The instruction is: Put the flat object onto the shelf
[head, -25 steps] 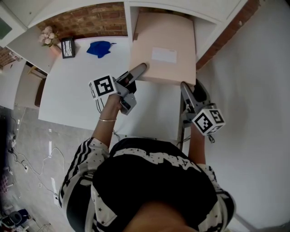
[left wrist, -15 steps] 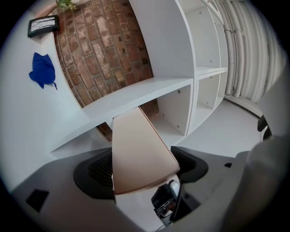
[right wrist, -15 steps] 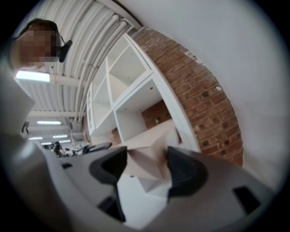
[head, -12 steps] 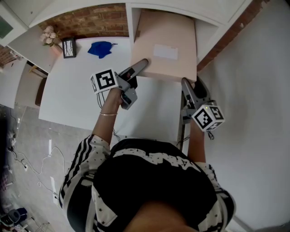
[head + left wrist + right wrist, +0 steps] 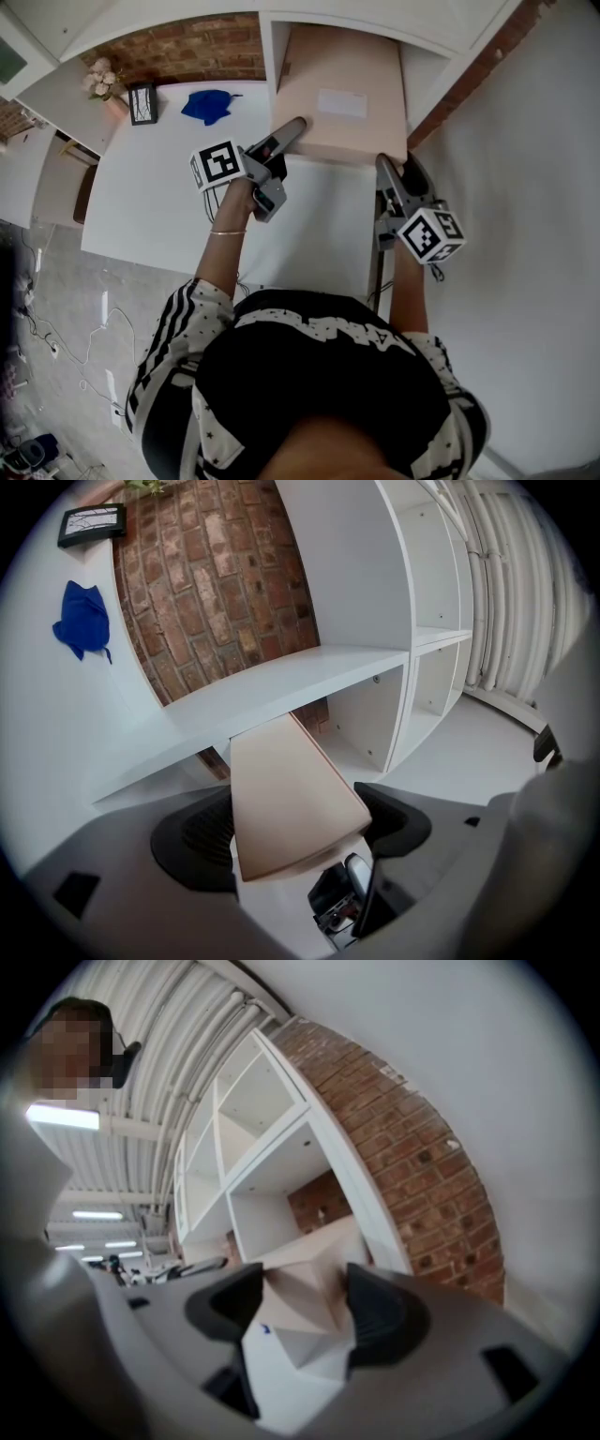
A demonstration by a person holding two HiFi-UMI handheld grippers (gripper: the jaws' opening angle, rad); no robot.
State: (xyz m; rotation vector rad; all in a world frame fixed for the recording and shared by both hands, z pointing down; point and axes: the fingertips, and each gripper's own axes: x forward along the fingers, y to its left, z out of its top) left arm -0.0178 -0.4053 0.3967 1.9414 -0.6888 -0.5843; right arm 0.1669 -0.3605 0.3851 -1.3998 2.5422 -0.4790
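The flat object is a beige cardboard box point(image 5: 342, 94) with a white label, held level between both grippers. Its far end reaches into a compartment of the white shelf point(image 5: 270, 42). My left gripper point(image 5: 289, 129) is shut on the box's near left corner, and my right gripper point(image 5: 392, 171) on its near right corner. In the left gripper view the box point(image 5: 286, 794) runs out from between the dark pads of the left gripper point(image 5: 295, 841) toward the shelf board point(image 5: 281, 682). In the right gripper view a box corner point(image 5: 298, 1297) sits in the right gripper point(image 5: 300, 1321), with shelf compartments point(image 5: 262, 1176) ahead.
A blue cloth point(image 5: 208, 101), a small black picture frame point(image 5: 142, 99) and a flower posy point(image 5: 97, 75) lie at the back of the white table point(image 5: 141, 197), against a brick wall. The table's right edge passes under the right gripper. The person's torso fills the lower part of the head view.
Both grippers and the box have moved a little away from the person toward the shelf, so the box's far end lies slightly deeper in the compartment. The grips look unchanged.
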